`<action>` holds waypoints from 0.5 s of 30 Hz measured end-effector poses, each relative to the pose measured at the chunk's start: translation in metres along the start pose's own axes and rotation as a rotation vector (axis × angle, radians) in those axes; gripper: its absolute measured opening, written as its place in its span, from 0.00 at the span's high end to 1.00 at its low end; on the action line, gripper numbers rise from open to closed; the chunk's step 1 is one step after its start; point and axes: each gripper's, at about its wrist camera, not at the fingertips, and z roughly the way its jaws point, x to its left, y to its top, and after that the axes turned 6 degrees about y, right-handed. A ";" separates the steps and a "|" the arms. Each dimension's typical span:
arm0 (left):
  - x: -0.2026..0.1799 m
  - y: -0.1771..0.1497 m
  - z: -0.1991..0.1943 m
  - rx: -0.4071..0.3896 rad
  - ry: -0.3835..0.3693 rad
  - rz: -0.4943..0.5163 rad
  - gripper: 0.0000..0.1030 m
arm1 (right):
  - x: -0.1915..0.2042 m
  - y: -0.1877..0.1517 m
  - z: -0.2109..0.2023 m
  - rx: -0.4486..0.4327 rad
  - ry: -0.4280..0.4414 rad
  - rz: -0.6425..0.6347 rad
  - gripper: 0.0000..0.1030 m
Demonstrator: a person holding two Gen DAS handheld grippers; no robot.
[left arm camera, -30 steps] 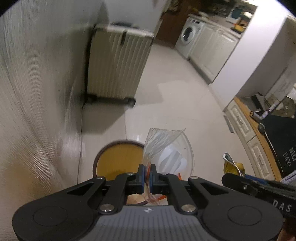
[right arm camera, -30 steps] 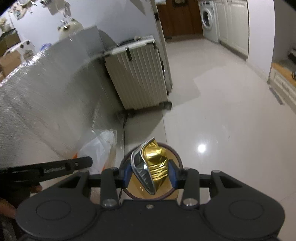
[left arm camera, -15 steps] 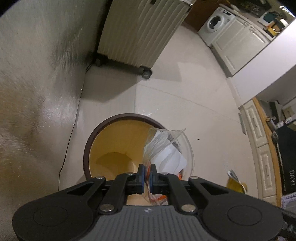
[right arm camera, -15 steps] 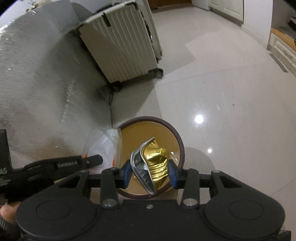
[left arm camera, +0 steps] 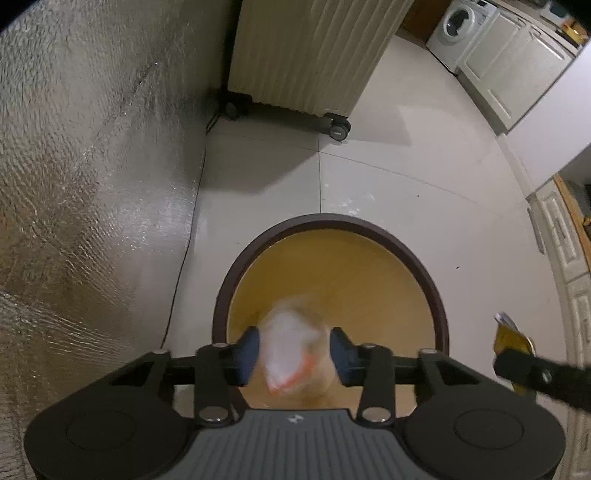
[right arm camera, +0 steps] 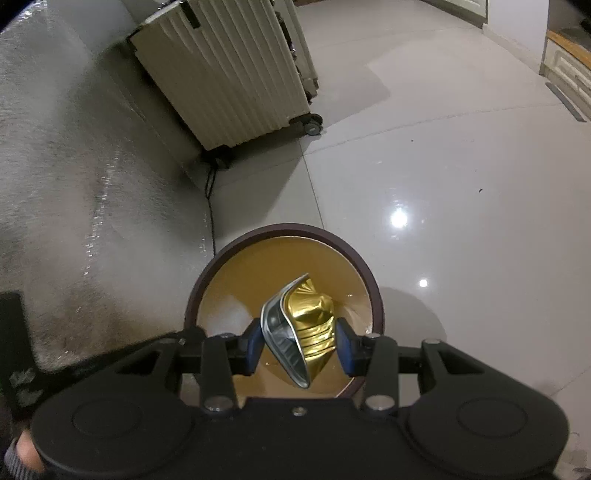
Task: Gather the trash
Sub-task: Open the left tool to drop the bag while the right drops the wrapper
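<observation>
A round bin point(left arm camera: 428, 280) with a dark brown rim and yellow inside stands on the floor below both grippers; it also shows in the right wrist view point(right arm camera: 229, 258). My left gripper point(left arm camera: 294, 352) is open above it, and a blurred clear plastic bag point(left arm camera: 291, 350) with orange marks is falling free between the fingers. My right gripper point(right arm camera: 299, 341) is shut on a crumpled gold and silver foil wrapper point(right arm camera: 310, 321), held over the bin. The wrapper also shows at the right edge of the left wrist view point(left arm camera: 511, 332).
A cream ribbed suitcase on wheels point(left arm camera: 306, 55) stands behind the bin, also in the right wrist view point(right arm camera: 229, 70). A silver foil-covered surface point(left arm camera: 81, 184) rises on the left. A black cable point(left arm camera: 184, 236) runs along its foot. White cabinets and a washing machine point(left arm camera: 452, 26) stand at far right.
My left gripper has opened and let go of the plastic bag, which now drops toward the bin. Both grippers have moved lower and closer over the bin. The right still holds the wrapper.
</observation>
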 end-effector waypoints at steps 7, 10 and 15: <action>0.004 -0.009 0.001 0.046 0.044 0.047 0.48 | -0.006 0.004 0.021 0.031 -0.004 0.013 0.59; 0.009 -0.008 -0.002 0.058 0.062 0.050 0.38 | -0.004 0.008 0.030 0.027 0.000 0.021 0.58; 0.017 -0.007 -0.010 0.064 0.106 0.062 0.20 | -0.001 0.008 0.040 0.055 0.013 0.003 0.42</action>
